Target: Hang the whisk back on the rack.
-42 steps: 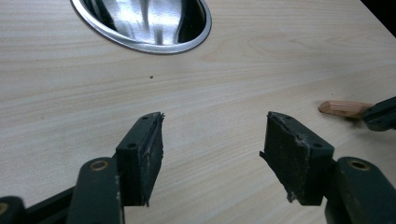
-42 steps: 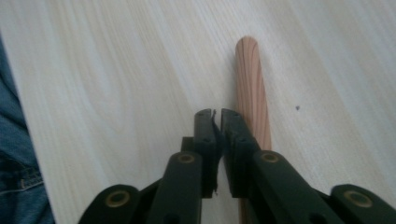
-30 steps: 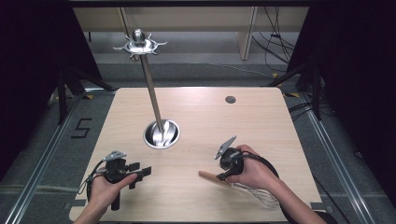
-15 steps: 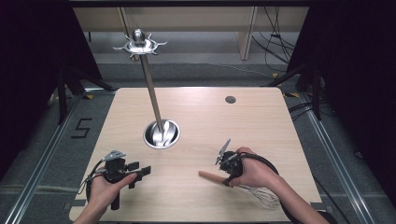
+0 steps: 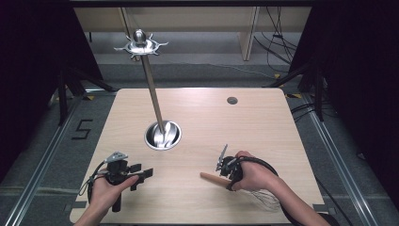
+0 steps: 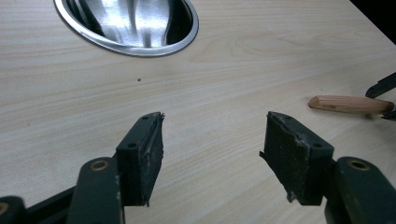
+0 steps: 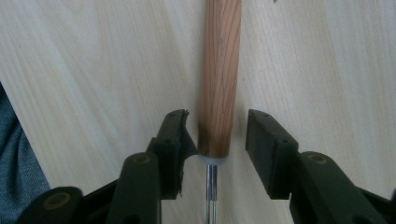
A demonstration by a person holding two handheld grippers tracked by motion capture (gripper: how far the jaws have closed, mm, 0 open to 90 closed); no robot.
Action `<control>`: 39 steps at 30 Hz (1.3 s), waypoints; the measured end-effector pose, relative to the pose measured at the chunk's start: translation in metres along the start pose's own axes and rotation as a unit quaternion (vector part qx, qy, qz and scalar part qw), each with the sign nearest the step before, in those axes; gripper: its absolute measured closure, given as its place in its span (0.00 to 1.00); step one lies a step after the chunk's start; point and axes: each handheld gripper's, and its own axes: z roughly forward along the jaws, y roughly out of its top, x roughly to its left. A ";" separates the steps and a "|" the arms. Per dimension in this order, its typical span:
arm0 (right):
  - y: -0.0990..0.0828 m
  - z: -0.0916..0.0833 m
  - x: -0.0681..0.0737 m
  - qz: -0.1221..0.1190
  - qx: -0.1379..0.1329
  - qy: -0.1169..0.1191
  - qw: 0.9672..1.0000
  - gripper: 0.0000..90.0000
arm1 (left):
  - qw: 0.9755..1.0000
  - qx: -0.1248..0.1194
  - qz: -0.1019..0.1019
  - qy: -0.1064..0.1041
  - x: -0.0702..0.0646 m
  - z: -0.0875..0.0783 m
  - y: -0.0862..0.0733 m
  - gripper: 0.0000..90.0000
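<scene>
A whisk with a wooden handle (image 5: pixel 209 177) lies flat near the table's front right, its wire loops (image 5: pixel 263 200) partly under the person's right wrist. My right gripper (image 5: pixel 227 169) is down over the handle. In the right gripper view its jaws stand on either side of the handle (image 7: pixel 218 84) near the metal neck, a small gap on each side, so my right gripper (image 7: pixel 215 140) is open. My left gripper (image 5: pixel 142 173) hovers open at the front left with nothing between its pads (image 6: pixel 212 158). It faces the handle tip (image 6: pixel 348 104).
A steel utensil stand rises from a round dished base (image 5: pixel 163 134) at mid table, its pole leaning up to a hooked crown (image 5: pixel 139 45). The base rim (image 6: pixel 130 23) lies ahead of my left gripper. A small dark grommet (image 5: pixel 232 100) sits at the back right.
My right gripper has come down and toward the front edge, settling astride the whisk handle. The left gripper has stayed where it was.
</scene>
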 end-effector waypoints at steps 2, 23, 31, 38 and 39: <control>0.000 0.000 0.003 0.012 0.005 0.008 1.000 0.69 | 1.000 0.001 0.001 -0.001 0.000 0.000 0.000 0.41; -0.010 -0.022 0.007 0.017 -0.083 -0.011 0.996 0.82 | 1.000 -0.006 0.005 -0.010 -0.002 -0.001 -0.002 0.40; -0.019 -0.040 0.001 0.021 -0.213 -0.037 0.976 0.83 | 1.000 -0.017 0.014 -0.018 -0.003 -0.001 -0.002 0.40; -0.027 -0.048 0.000 0.046 -0.294 -0.045 0.954 0.83 | 0.999 -0.030 0.027 -0.028 -0.006 -0.001 -0.001 0.39; -0.028 -0.049 -0.002 0.037 -0.309 -0.044 0.949 0.83 | 0.998 -0.033 0.029 -0.033 -0.006 -0.001 -0.001 0.39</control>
